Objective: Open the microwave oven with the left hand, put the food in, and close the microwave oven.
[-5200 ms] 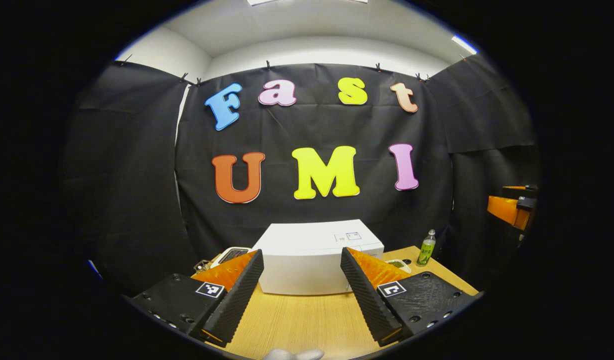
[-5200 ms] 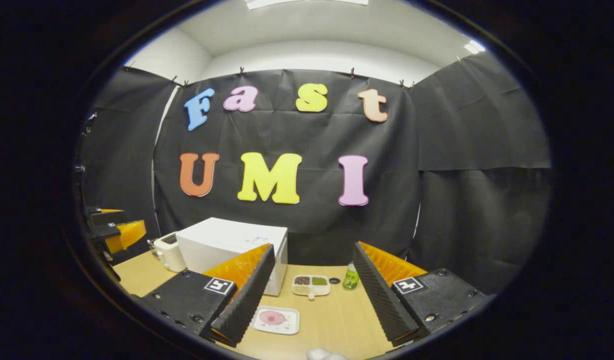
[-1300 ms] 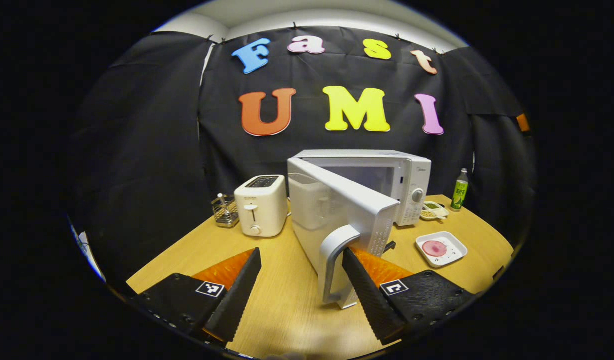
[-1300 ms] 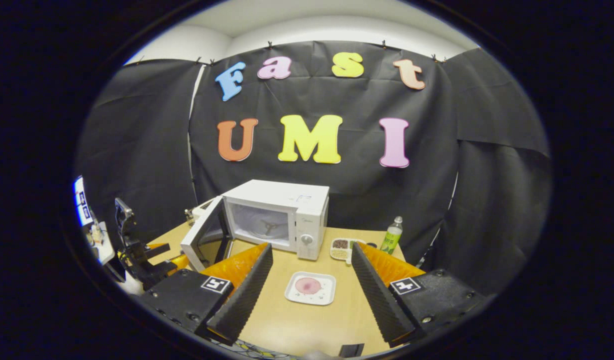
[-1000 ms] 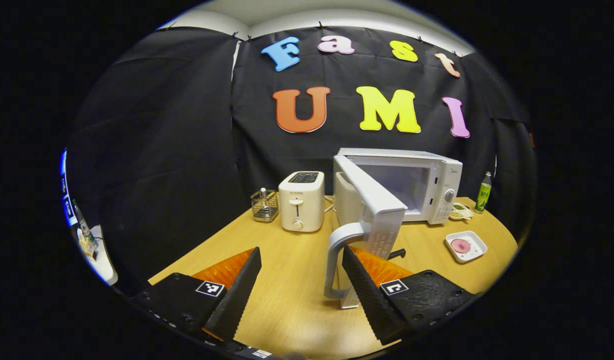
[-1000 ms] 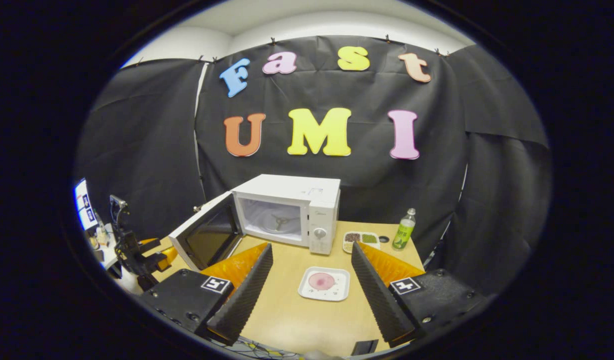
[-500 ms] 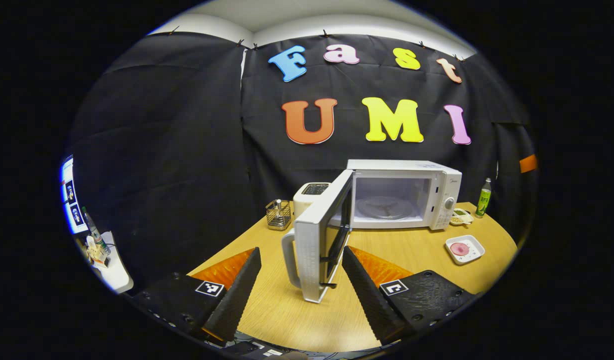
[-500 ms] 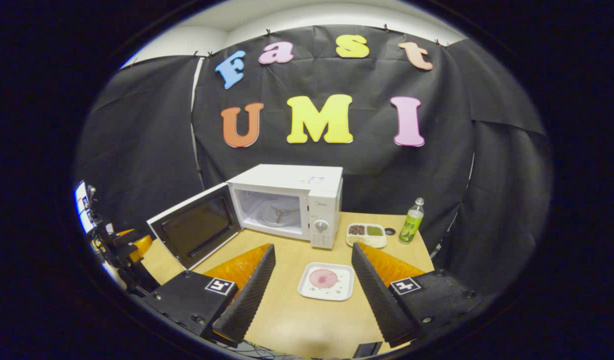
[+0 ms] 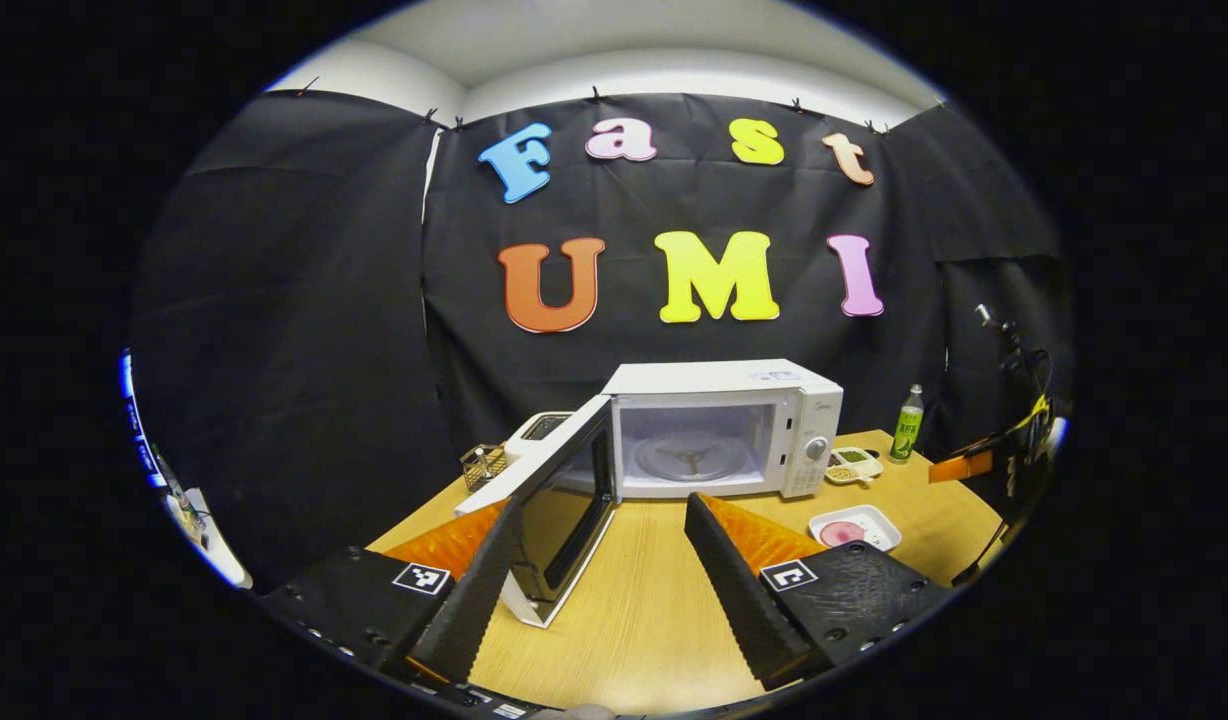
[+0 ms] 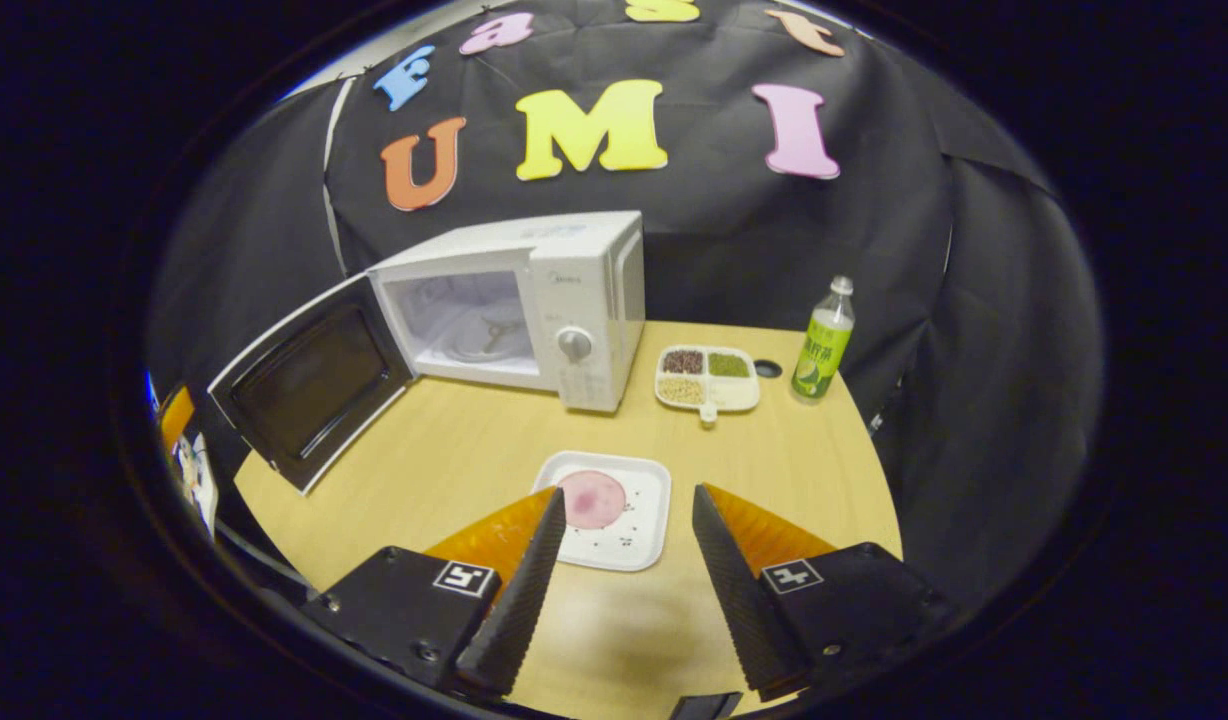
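Observation:
The white microwave [image 9: 724, 415] stands at the back of the table with its door [image 9: 559, 505] swung wide open to the left. Its cavity and turntable [image 10: 464, 325] are bare. My left gripper [image 9: 604, 508] is open and sits back from the door, whose lower edge lies between its fingers without touching them. The food is a pink round slice on a white square plate [image 10: 634, 525], which lies on the wood table in front of the microwave [image 10: 584, 290]. My right gripper [image 10: 626, 495] is open just above the plate's near edge, one finger on each side.
A divided tray of beans [image 10: 707, 378], a black cap [image 10: 767, 369] and a green bottle [image 10: 822, 345] stand right of the microwave. A toaster [image 9: 539, 428] and a wire rack [image 9: 482, 462] sit behind the open door [image 10: 314, 385]. The round table edge [image 10: 274, 520] is close on the left.
My left gripper has let go of the door handle and drawn back, and the door has swung fully open. My right gripper has tilted down and come close over the plate.

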